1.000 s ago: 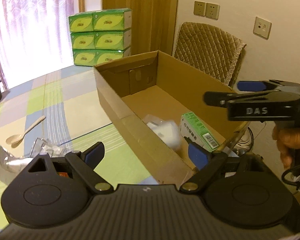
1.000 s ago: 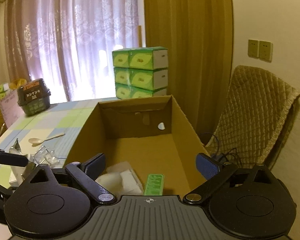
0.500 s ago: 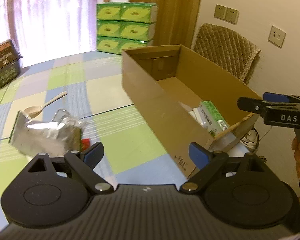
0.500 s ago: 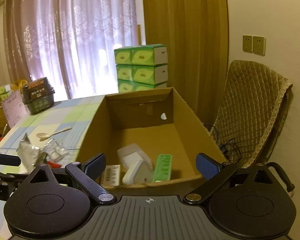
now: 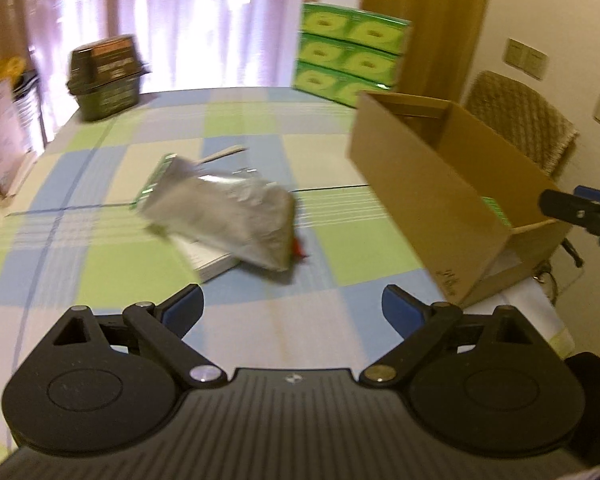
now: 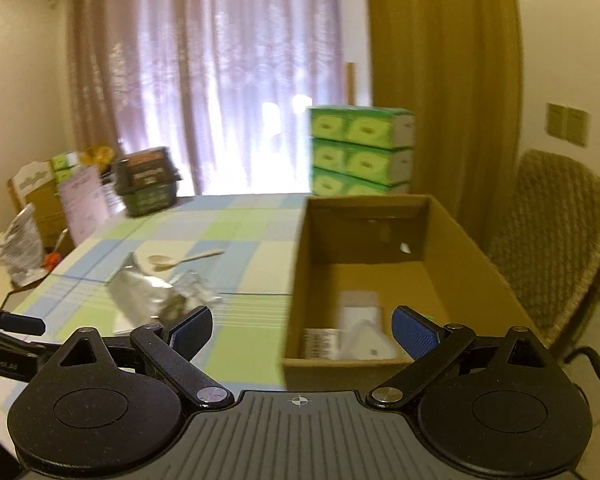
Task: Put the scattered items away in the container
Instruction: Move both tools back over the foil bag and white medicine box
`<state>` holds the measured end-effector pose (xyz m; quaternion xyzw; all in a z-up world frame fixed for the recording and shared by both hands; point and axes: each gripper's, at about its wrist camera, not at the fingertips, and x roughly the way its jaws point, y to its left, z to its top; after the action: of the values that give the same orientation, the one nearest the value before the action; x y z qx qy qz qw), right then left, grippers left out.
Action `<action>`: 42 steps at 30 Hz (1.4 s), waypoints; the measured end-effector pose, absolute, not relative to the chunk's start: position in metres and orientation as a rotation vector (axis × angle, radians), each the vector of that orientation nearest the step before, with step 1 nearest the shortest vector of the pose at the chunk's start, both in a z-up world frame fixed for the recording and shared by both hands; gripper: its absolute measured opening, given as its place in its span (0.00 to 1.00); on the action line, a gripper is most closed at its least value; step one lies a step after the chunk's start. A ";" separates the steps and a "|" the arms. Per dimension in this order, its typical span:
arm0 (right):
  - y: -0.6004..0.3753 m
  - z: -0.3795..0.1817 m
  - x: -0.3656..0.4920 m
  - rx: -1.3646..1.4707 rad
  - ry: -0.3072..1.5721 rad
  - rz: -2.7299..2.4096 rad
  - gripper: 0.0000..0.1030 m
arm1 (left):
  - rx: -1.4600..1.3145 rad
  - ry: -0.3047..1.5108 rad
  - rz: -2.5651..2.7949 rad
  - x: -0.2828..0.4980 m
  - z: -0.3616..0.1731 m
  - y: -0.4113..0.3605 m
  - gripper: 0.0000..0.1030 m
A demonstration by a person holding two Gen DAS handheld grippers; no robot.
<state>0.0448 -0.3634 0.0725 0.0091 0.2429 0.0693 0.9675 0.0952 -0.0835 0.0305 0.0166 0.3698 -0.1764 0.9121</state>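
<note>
Checked tablecloth [image 5: 112,264] in green, blue and cream across the table. At far left, dark lidded basket [image 5: 106,76] near the curtain. Left of centre, crumpled silver foil pouch [image 5: 224,216] flat on the cloth, overlapping a white booklet [image 5: 208,258]; something small and red [image 5: 299,246] at its right edge, too blurred to identify. Behind the pouch, pale spoon [image 6: 180,260], bowl to the left. Left gripper [image 5: 292,310] above the near cloth, short of the pouch, jaws spread wide, nothing between the blue pads [image 5: 184,312]. Stacked green tissue boxes [image 5: 350,62] at the far edge. To the right, open cardboard box [image 6: 296,280] at the table's right side, with white items [image 6: 362,322] and a barcoded packet [image 6: 320,342] on its floor, plus a green carton [image 5: 496,210] just visible over the wall. Right gripper [image 6: 302,330] before the box's near end, jaws likewise wide apart and empty. Quilted chair [image 6: 556,240] at far right.
</note>
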 end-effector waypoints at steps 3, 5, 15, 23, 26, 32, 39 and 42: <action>-0.344 0.073 0.045 -0.012 0.495 0.184 0.98 | 0.017 0.767 -0.318 0.092 0.029 -0.061 0.92; -0.330 0.072 0.046 -0.041 0.508 0.221 0.98 | 0.011 0.770 -0.292 0.089 0.028 -0.047 0.93; -0.289 0.061 0.060 -0.100 0.555 0.341 0.98 | -0.006 0.778 -0.220 0.084 0.022 -0.006 0.93; -0.266 0.056 0.073 -0.175 0.567 0.394 0.98 | -0.016 0.785 -0.207 0.092 0.014 0.005 0.93; -0.255 0.051 0.082 -0.216 0.580 0.423 0.98 | -0.017 0.789 -0.207 0.096 0.011 0.008 0.93; -0.233 0.032 0.104 -0.299 0.632 0.489 0.98 | -0.026 0.805 -0.207 0.107 0.002 0.012 0.93; -0.209 0.006 0.135 -0.372 0.662 0.534 0.98 | -0.009 0.831 -0.211 0.123 -0.011 0.015 0.93; -0.199 -0.002 0.150 -0.423 0.665 0.555 0.98 | 0.008 0.839 -0.215 0.133 -0.017 0.016 0.93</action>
<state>0.1500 -0.1990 -0.0016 -0.2033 0.3197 0.2669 0.8861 0.1331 0.0163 -0.0168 0.0038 0.4064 -0.1040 0.9078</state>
